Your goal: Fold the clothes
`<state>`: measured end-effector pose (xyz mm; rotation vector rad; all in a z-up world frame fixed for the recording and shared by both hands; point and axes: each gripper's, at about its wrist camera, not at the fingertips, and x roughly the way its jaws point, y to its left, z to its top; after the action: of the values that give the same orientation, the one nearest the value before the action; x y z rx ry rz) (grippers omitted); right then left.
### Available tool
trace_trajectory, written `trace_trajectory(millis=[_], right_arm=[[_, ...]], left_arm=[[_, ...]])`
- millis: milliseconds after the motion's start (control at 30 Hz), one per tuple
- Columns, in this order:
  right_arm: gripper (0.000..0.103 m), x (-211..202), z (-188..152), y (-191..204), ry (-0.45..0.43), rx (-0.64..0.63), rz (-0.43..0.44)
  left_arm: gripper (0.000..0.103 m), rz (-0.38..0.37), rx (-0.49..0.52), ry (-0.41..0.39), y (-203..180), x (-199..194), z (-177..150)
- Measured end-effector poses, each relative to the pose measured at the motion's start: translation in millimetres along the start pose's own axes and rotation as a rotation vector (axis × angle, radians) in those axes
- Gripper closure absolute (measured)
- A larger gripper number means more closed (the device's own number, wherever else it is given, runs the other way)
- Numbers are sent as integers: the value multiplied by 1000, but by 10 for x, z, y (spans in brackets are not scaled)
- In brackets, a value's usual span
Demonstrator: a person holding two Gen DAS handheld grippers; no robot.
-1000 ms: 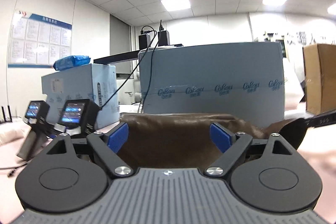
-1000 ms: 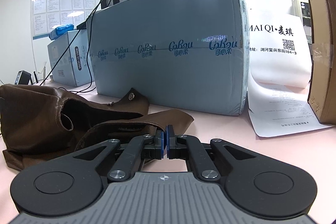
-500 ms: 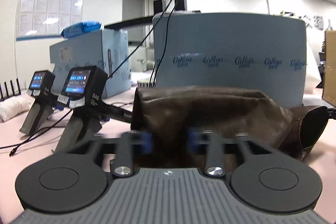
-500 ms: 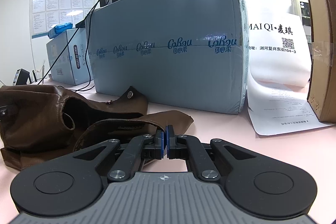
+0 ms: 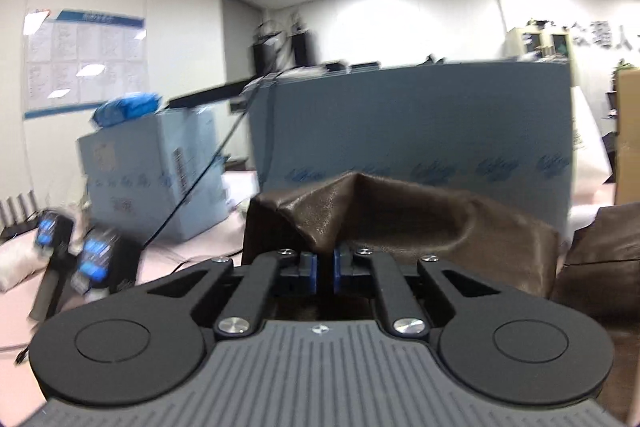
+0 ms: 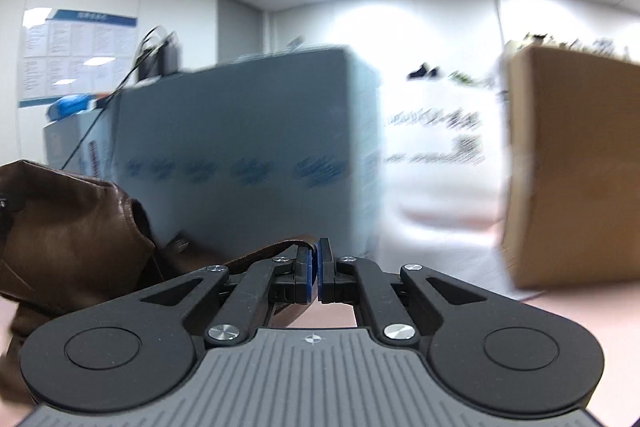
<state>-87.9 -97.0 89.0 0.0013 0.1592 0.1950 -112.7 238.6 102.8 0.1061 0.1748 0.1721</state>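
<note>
A brown leather-look garment fills the middle of the left wrist view, lifted off the pink table. My left gripper is shut on a peaked fold of it. In the right wrist view the same garment hangs in a bunch at the left. A thin edge of it runs to my right gripper, which is shut on that edge. Both views are blurred by motion.
A large grey-blue carton stands right behind the garment, also seen as the carton in the right wrist view. A smaller blue box and two handheld devices sit at the left. A brown cardboard box and white printed sheet stand at the right.
My left gripper went from open to shut on the garment's fold and rose with it. My right gripper stayed shut on the edge and lifted it off the table.
</note>
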Motion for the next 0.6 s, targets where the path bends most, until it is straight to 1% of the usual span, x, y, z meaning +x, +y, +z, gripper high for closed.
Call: trace_trajectory(millis=[67, 167, 233, 467, 533, 600], right_arm=[[100, -176, 65, -261, -19, -3, -57], [100, -450, 114, -628, -34, -13, -142], [100, -635, 138, -866, -41, -22, -197], [100, -1222, 86, -1470, -31, -49, -373], [100, -1349, 33, -1585, -22, -32, -394], [100, -1422, -43, -1652, 11, -32, -399]], left_arm=[[96, -33, 5, -19, -192, -13, 73], [96, -108, -4, -42, -548, -38, 182], [96, -149, -12, -44, -741, -40, 222], [96, -301, 0, -42, -1534, -28, 266], [96, -333, 22, -43, -1692, -30, 255], [96, -359, 48, -42, -1837, -42, 242]])
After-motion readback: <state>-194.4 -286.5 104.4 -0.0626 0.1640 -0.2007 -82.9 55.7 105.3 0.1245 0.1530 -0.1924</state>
